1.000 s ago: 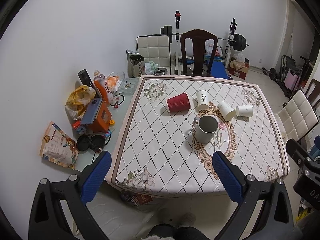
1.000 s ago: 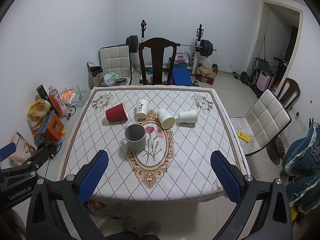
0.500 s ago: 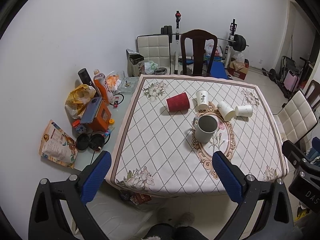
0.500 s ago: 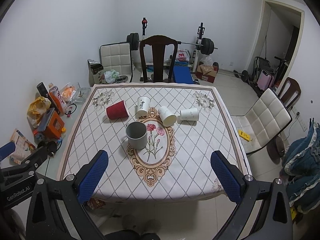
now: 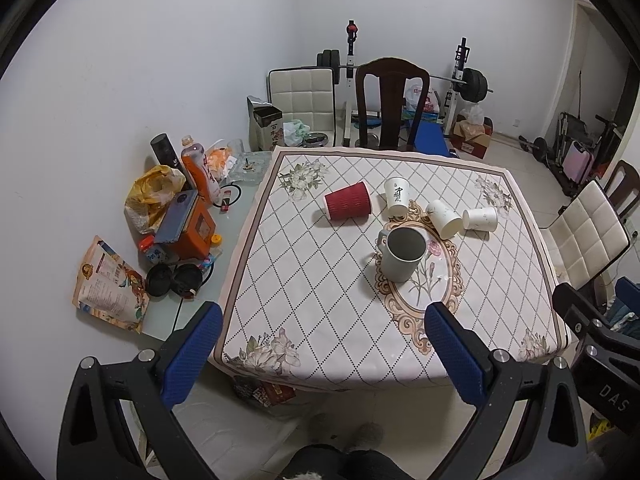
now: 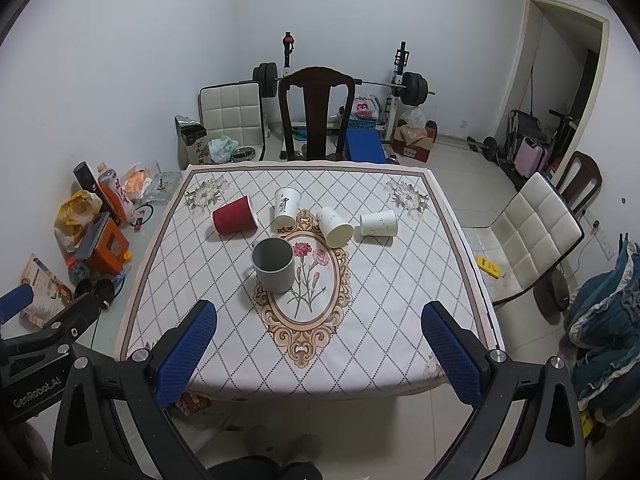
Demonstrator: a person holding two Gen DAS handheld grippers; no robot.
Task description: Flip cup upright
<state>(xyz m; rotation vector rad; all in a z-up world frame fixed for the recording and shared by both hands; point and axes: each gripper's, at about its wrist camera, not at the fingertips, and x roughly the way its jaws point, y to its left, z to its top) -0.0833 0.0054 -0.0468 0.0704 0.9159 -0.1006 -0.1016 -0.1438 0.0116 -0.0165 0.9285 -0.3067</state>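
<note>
A red ribbed paper cup (image 5: 347,201) (image 6: 234,214) lies on its side on the table. Three white paper cups lie tipped over behind the middle: one with black writing (image 5: 397,197) (image 6: 286,208), one plain (image 5: 444,219) (image 6: 334,227), one speckled (image 5: 479,219) (image 6: 378,223). A grey mug (image 5: 402,254) (image 6: 274,265) stands upright with its mouth up. My left gripper (image 5: 324,350) and right gripper (image 6: 320,350) are both open and empty, held above the table's near edge, well short of the cups.
The table (image 6: 380,320) has a diamond-pattern cloth with a floral oval. A dark wooden chair (image 6: 316,116) stands at the far side and a white padded chair (image 6: 532,236) at the right. Bottles, bags and boxes (image 5: 176,208) crowd a low surface at the left.
Both grippers have shifted slightly back and up from the table. The cups and mug have not moved.
</note>
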